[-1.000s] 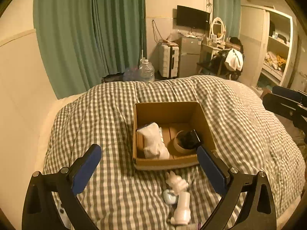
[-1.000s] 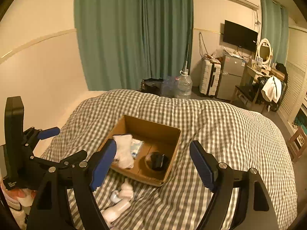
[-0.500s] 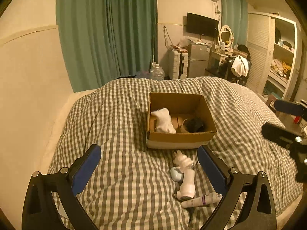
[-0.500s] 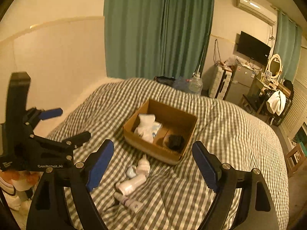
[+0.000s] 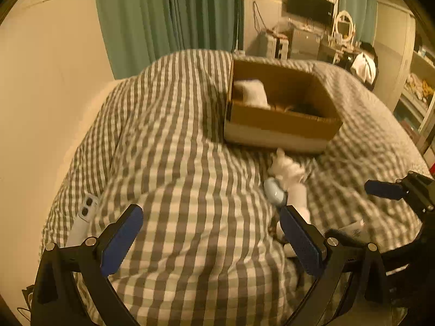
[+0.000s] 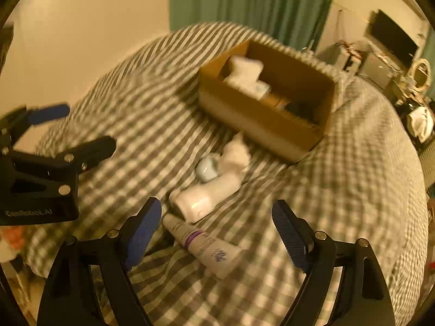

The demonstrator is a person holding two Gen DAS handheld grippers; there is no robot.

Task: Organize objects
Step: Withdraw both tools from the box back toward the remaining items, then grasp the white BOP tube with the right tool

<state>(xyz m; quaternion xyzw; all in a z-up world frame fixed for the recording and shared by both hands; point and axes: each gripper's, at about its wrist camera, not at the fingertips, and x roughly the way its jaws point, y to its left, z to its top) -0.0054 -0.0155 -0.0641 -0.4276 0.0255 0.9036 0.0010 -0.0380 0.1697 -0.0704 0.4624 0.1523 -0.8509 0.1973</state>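
Box [image 6: 261,119] one on checked quilt [image 6: 136,125], tube [image 6: 204,244] one, both tools wide, left tool [image 5: 212,240], right tool [image 6: 214,233]

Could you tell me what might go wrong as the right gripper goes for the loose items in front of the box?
1. The tube, white bottle and small blue-grey case lie bunched together, so the open right gripper could nudge a neighbour.
2. The checked duvet is soft and rumpled; fingers may snag fabric.
3. The left gripper is near; they might collide.
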